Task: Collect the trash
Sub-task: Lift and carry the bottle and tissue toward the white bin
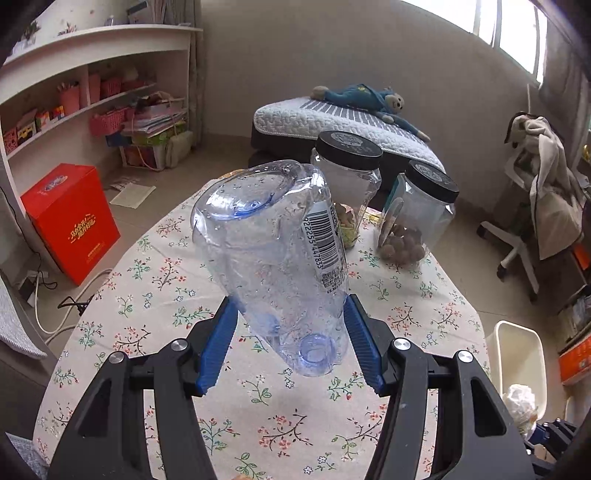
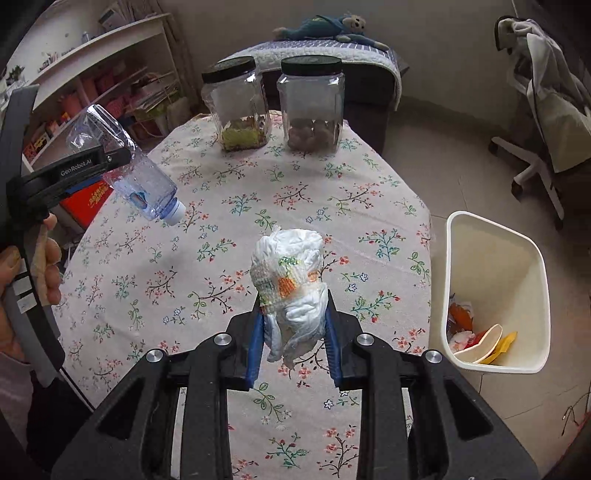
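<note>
My left gripper (image 1: 291, 325) is shut on an empty clear plastic bottle (image 1: 273, 254), held above the floral tablecloth with its neck toward the camera and its base pointing away. The right wrist view shows that same bottle (image 2: 125, 166) at the left, in the left gripper (image 2: 99, 158), a hand on the handle. My right gripper (image 2: 293, 321) is shut on a crumpled white wrapper with orange and green print (image 2: 291, 273), lifted over the table. A cream waste bin (image 2: 532, 266) stands on the floor to the right of the table, with scraps inside.
Two clear jars with black lids (image 2: 236, 107) (image 2: 312, 103) stand at the table's far end. Beyond them is a bed with a blue stuffed toy (image 2: 325, 29). A red box (image 1: 70, 221) and shelves lie to the left, an office chair (image 2: 543, 110) to the right.
</note>
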